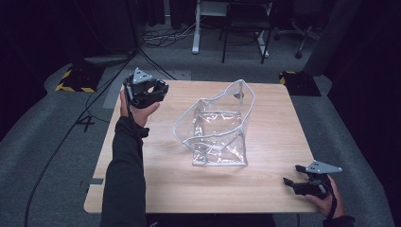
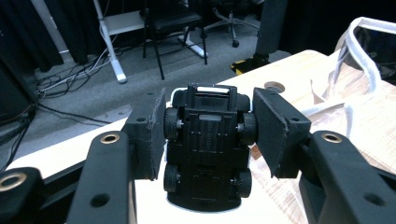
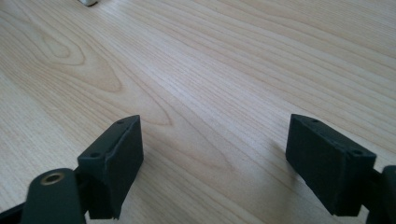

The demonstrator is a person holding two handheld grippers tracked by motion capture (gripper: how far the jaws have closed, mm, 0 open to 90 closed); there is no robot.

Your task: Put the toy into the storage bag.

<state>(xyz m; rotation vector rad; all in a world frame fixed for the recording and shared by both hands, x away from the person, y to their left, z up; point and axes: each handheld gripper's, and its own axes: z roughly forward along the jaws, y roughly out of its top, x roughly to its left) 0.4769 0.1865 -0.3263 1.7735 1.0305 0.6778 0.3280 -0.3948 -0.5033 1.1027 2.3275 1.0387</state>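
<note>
Between the left gripper (image 2: pixel 205 135) pads, its own view reveals a black toy car (image 2: pixel 205 149), underside up, clamped tight. From above, it hovers left of a clear bag (image 1: pixel 220 127); the right gripper (image 3: pixel 215 163) gapes empty.

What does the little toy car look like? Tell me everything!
The toy car is small, black and looks plastic. Its underside faces the camera, showing four black wheels and a flat chassis. The left gripper is clamped on its sides, holding it above the wooden table's far left corner, beside the clear bag.
</note>
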